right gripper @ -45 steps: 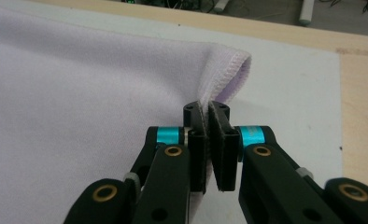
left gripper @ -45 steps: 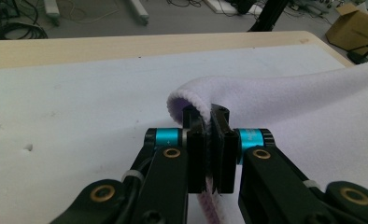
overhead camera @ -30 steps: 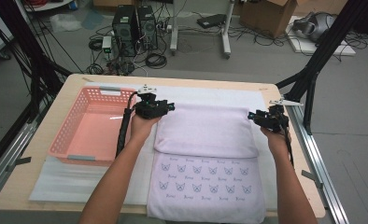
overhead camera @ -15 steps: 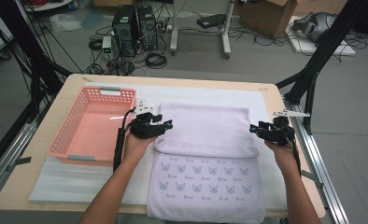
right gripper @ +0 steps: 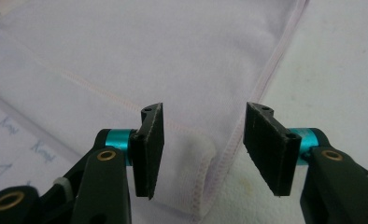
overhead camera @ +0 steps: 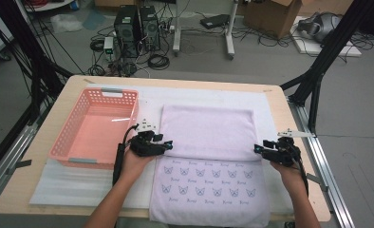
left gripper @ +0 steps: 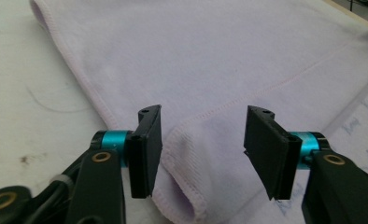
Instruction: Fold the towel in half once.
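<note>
Desk (overhead camera: 57,107): my folded lilac towel (overhead camera: 206,130), pink basket (overhead camera: 92,126) beside.
Left hand-held gripper (overhead camera: 168,145): level, jaws just narrowing, apart around towel corner.
Right hand-held gripper (overhead camera: 257,149): level, jaws apart astride the opposite corner.

Your left gripper (overhead camera: 168,145) and right gripper (overhead camera: 257,148) are both black-bodied tools. Each carries two flat black rectangular pads (left gripper: 146,151) with a small screw hole at the upper corner, mounted on turquoise metal collars (left gripper: 113,138). Brass-coloured rivets (right gripper: 106,155) mark the black linkage arms. A black cable (overhead camera: 119,159) trails along your left forearm. A pale plate, apparently grey, tops each gripper. Your forearms are bare, with no sleeves visible.
</note>
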